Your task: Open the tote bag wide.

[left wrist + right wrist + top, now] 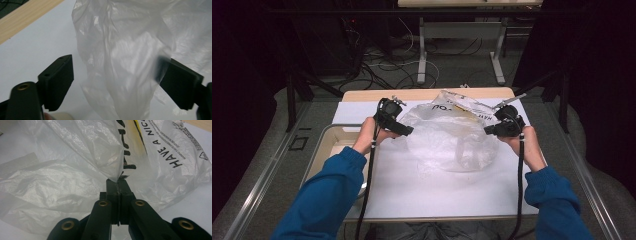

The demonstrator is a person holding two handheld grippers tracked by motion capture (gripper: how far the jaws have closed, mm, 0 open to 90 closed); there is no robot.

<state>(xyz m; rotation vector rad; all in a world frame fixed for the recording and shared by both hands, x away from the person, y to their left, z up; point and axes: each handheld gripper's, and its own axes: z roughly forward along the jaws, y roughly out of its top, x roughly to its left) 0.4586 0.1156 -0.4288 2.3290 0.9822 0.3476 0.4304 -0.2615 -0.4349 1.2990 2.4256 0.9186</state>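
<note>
At the left edge of the desk [387,202] we are seeing a shallow tray [326,137] lying partly under the white sheet [432,185] that is covering the desktop; a strip of bare wood is showing along the far edge. Above the tray's far end, the left hand [368,136], in a blue sleeve [324,192], is holding the left gripper [408,131] with its tip pointing toward the middle of the desk. In the left gripper view we are finding its two black pads [61,81] standing spread wide apart; a fold of the plastic bag [451,137] is hanging between them, brushing over the farther pad without being pressed.

We are locating the bag, thin and translucent, in the far middle of the desk, between the two grippers. It is lying crumpled on the white sheet, with its upper part lifted and black lettering and a yellow mark showing on the side toward the far right corner.

At the bag's right side, the right gripper [488,131] is pinching the film: in the right gripper view its jaws are pressing together on a gathered edge of the bag [75,177], which is rising from the closed tips. The right hand [524,145] is holding this gripper near the right edge of the desk, and a black cable [519,185] is trailing from it toward the near edge.
</note>
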